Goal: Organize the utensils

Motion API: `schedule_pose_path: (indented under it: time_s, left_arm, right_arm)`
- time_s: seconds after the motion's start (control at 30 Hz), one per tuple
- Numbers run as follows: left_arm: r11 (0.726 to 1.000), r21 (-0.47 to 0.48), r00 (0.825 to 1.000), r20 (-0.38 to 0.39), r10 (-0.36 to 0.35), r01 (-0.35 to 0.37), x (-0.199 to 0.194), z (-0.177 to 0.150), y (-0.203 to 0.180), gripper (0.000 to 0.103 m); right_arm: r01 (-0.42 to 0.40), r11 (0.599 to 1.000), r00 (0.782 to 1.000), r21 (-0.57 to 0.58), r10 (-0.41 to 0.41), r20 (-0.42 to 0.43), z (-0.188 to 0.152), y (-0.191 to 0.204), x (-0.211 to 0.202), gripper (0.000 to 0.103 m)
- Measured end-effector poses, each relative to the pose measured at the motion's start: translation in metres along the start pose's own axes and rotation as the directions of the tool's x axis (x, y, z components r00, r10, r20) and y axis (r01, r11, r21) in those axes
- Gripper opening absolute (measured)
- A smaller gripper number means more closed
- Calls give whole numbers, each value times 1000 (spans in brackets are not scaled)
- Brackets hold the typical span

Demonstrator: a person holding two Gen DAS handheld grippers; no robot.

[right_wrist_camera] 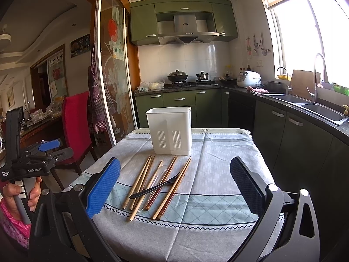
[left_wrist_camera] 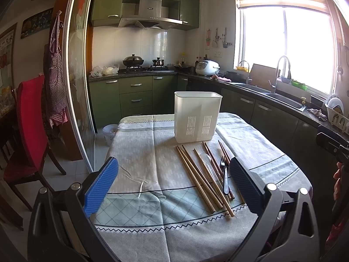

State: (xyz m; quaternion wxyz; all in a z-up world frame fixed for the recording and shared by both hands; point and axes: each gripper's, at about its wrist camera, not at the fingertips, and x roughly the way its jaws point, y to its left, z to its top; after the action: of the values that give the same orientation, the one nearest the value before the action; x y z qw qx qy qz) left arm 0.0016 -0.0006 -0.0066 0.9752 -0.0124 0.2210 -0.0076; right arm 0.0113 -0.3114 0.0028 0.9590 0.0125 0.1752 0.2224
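Observation:
A white plastic utensil holder [left_wrist_camera: 197, 118] [right_wrist_camera: 169, 130] stands upright on the table, past a loose pile of utensils. The pile holds several wooden chopsticks [left_wrist_camera: 202, 179] [right_wrist_camera: 141, 183], a black fork [left_wrist_camera: 225, 175] [right_wrist_camera: 157, 187] lying across them, and a clear plastic spoon [left_wrist_camera: 206, 159] [right_wrist_camera: 162, 170]. My left gripper [left_wrist_camera: 174, 174] hovers open above the near table edge, the pile just inside its right finger. My right gripper [right_wrist_camera: 174, 174] is open too, with the pile between its fingers toward the left one. Nothing is held. The left gripper [right_wrist_camera: 47, 146] also shows at the right wrist view's left side.
The table wears a grey and teal patterned cloth [left_wrist_camera: 152, 152] [right_wrist_camera: 218, 163]. A red-covered chair [left_wrist_camera: 28, 131] [right_wrist_camera: 75, 118] stands to the left by a glass sliding door [left_wrist_camera: 80, 87]. Green cabinets, a stove and a sink counter [right_wrist_camera: 305, 107] run behind and to the right.

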Motion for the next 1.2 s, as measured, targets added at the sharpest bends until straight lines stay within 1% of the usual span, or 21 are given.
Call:
schedule_pose_path:
  time_s: [0.37, 1.2]
  left_arm:
    - [1000, -6, 1000, -3, -5, 5, 2, -3, 0, 97]
    - [1000, -10, 1000, -11, -5, 5, 2, -3, 2, 97]
  right_arm:
    - [37, 999, 999, -3, -37, 2, 3, 0, 0, 99]
    - [34, 999, 999, -1, -34, -10, -1, 1, 3, 99]
